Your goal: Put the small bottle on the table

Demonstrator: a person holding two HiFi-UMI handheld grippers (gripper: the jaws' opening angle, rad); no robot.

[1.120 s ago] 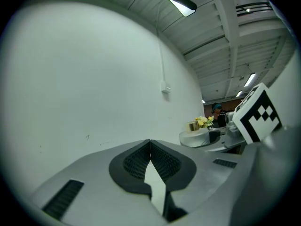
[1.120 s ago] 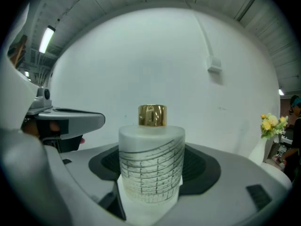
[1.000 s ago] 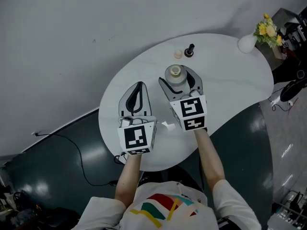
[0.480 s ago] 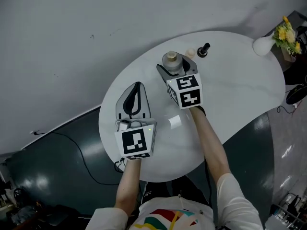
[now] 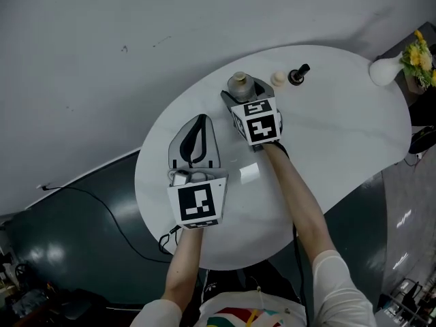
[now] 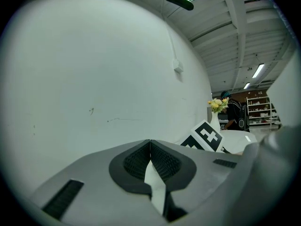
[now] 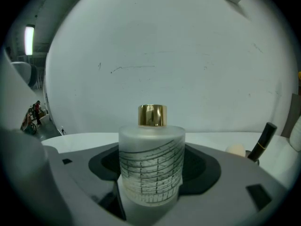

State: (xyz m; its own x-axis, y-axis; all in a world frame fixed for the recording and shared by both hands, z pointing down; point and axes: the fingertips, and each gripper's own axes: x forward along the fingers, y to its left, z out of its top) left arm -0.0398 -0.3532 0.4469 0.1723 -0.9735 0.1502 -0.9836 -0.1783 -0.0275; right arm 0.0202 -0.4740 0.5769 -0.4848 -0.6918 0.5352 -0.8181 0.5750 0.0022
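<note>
The small bottle (image 5: 240, 85), frosted glass with a gold cap (image 7: 152, 115), stands upright between the jaws of my right gripper (image 5: 244, 94), which is shut on it over the far part of the white table (image 5: 340, 135). In the right gripper view the bottle (image 7: 151, 166) fills the middle, with both pads pressed to its sides. Whether its base touches the tabletop is hidden. My left gripper (image 5: 197, 122) hovers over the table's left part with its jaws shut on nothing (image 6: 150, 149).
A cream round piece (image 5: 278, 79) and a black stick-shaped item (image 5: 298, 74) lie just right of the bottle. A white vase with yellow flowers (image 5: 385, 70) stands at the far right edge. A small white card (image 5: 248, 172) lies between my arms.
My right gripper has carried the bottle away from me toward the table's far edge, closer to the cream piece and black item. The left gripper has barely moved.
</note>
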